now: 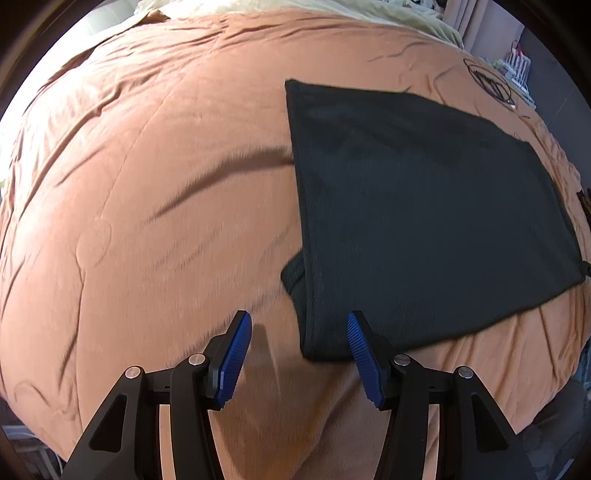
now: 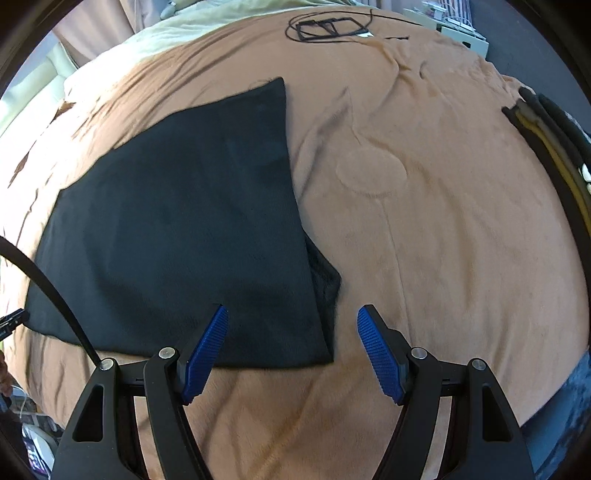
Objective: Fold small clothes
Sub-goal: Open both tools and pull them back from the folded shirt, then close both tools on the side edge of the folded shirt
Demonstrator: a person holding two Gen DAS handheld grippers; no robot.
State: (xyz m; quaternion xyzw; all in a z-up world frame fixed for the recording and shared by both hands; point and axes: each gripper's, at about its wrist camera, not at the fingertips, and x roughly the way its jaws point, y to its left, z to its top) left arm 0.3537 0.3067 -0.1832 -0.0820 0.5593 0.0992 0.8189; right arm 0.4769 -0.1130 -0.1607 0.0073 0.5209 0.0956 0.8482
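Both hand-held grippers are hanging above the bed with their jaws standing apart and nothing between the blue pads. Left hand-held gripper (image 1: 299, 325) is pointing down over the near left corner of a dark folded garment (image 1: 424, 206), its right pad over the cloth's edge and its left pad over bare cover. Right hand-held gripper (image 2: 291, 317) is hovering over the garment's (image 2: 177, 221) near right corner, where a small flap is sticking out from under the top layer. The garment is lying flat on the orange-brown bed cover (image 2: 443, 258). A black wire hanger (image 2: 328, 27) is resting farther back on the cover.
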